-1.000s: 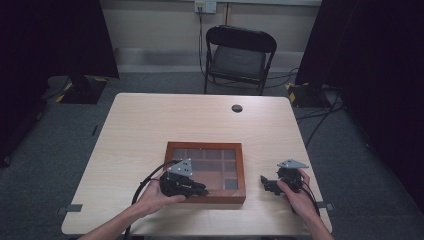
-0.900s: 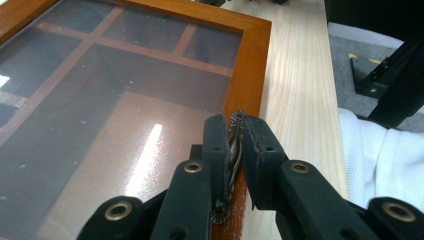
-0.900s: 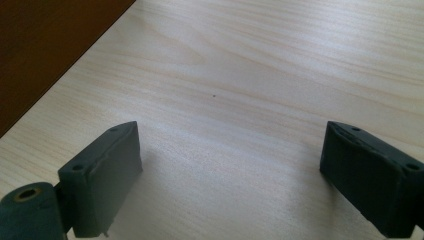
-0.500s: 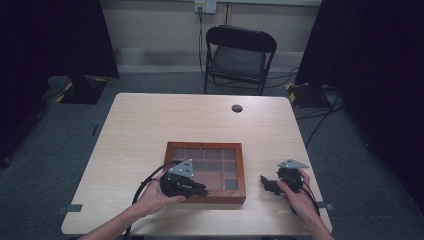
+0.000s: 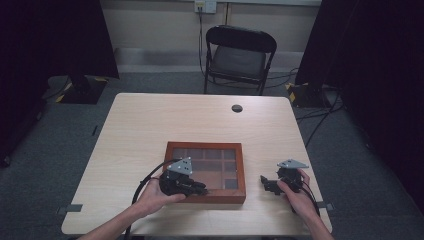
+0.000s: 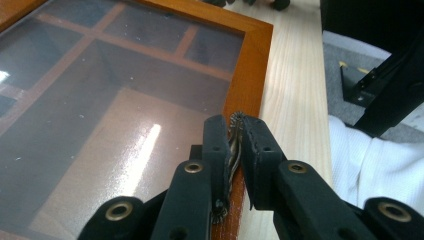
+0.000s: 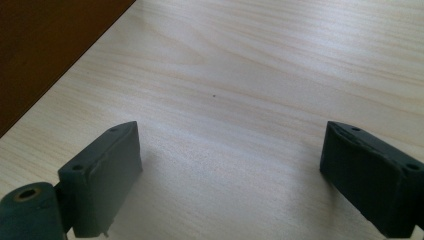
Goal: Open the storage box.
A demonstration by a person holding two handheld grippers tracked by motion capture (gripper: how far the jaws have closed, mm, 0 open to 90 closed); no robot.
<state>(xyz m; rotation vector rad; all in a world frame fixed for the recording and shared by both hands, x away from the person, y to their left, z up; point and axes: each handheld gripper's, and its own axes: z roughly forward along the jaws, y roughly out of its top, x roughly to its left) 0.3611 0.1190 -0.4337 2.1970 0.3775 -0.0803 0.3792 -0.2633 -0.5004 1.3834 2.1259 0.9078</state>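
A shallow wooden box (image 5: 205, 146) with a glass lid over several compartments lies at the near middle of the table. My left gripper (image 5: 200, 190) rests at the box's front edge. In the left gripper view, the left gripper (image 6: 235, 126) is shut on a small brass clasp (image 6: 235, 118) on the lid frame (image 6: 250, 75). My right gripper (image 5: 263, 181) sits on the table to the right of the box, apart from it. In the right gripper view, that gripper (image 7: 230, 150) is open over bare wood, with the box's dark side (image 7: 45, 45) at the upper left.
The light wooden table (image 5: 175, 120) has a small black round cap (image 5: 237, 108) near its far edge. A black folding chair (image 5: 239, 55) stands behind the table. Dark curtains hang at both sides. A cable (image 5: 145, 182) trails from the left gripper.
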